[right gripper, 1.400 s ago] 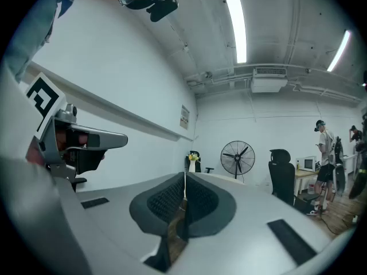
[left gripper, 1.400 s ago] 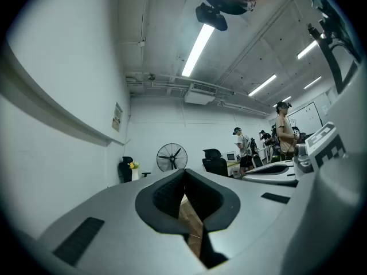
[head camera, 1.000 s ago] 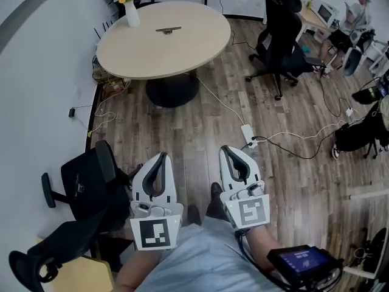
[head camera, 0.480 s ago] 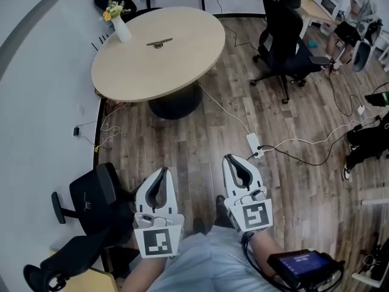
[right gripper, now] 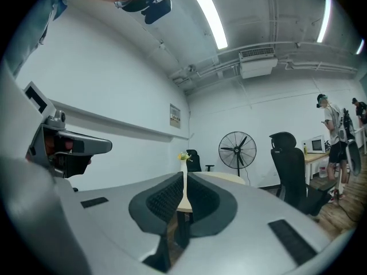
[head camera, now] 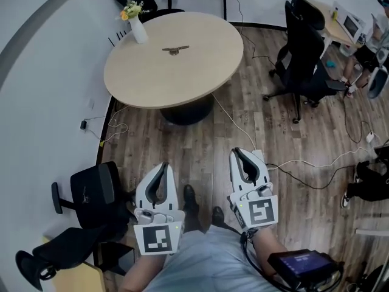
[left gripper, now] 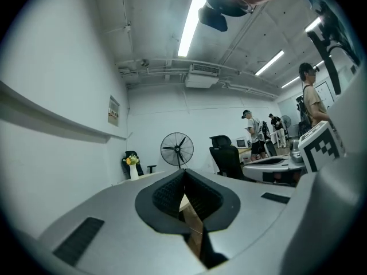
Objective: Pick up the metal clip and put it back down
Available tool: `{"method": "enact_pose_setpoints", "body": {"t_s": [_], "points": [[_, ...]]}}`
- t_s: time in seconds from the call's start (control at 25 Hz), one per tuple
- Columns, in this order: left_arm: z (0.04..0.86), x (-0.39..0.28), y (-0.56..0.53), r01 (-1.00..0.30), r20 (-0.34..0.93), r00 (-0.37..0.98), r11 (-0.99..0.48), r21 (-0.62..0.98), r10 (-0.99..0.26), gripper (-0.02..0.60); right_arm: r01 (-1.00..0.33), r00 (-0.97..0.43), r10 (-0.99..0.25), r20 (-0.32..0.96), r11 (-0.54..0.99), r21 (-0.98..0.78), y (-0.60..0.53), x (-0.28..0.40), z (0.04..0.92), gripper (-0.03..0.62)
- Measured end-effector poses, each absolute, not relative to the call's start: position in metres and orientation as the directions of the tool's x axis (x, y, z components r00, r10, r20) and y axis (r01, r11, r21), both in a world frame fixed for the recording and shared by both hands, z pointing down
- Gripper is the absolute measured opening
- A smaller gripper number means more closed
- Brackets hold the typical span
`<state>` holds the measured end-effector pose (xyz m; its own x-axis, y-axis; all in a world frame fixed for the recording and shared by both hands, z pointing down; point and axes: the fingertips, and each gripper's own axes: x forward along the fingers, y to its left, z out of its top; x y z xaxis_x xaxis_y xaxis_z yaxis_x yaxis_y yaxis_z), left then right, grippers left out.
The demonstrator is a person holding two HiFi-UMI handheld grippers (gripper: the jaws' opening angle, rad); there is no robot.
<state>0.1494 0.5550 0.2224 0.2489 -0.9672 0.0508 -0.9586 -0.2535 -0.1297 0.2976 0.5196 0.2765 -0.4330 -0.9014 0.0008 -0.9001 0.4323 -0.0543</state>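
Showing metal clip (head camera: 175,50) on round table (head camera: 152,81), wall notice (right gripper: 175,115) illegible

So we've got a round, light wood desk (head camera: 176,78) on a dark pedestal (head camera: 187,109), standing on a wood plank floor (head camera: 200,145). Only two things sit on top. The metal clip (head camera: 175,50) lies flat a bit past the middle toward the far side. A white vase (head camera: 138,31) of flowers stands upright near the far left edge, well apart from the clip. Down on the floor we spot a white cable (head camera: 231,121) trailing away from under the desk.
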Motion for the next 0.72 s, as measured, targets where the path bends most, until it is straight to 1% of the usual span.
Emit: {"method": "enact_pose_setpoints", "body": {"t_s": [0.2, 0.44, 0.72], "points": [[0.243, 0.124, 0.505, -0.968, 0.071, 0.22, -0.227, -0.103, -0.973, 0.019, -0.891, -0.454, -0.89, 0.034, 0.452, -0.045, 0.473, 0.275, 0.296, 0.051], [0.254, 0.096, 0.429, -0.968, 0.078, 0.232, -0.237, -0.076, -0.97, 0.019, -0.896, -0.444, -0.894, 0.065, 0.443, -0.028, 0.402, 0.248, 0.306, 0.051], [0.245, 0.053, 0.338, -0.967, 0.055, 0.242, -0.246, -0.066, -0.969, 0.019, -0.906, -0.423, -0.905, 0.054, 0.423, 0.006, 0.311, 0.208, 0.294, 0.051]]}}
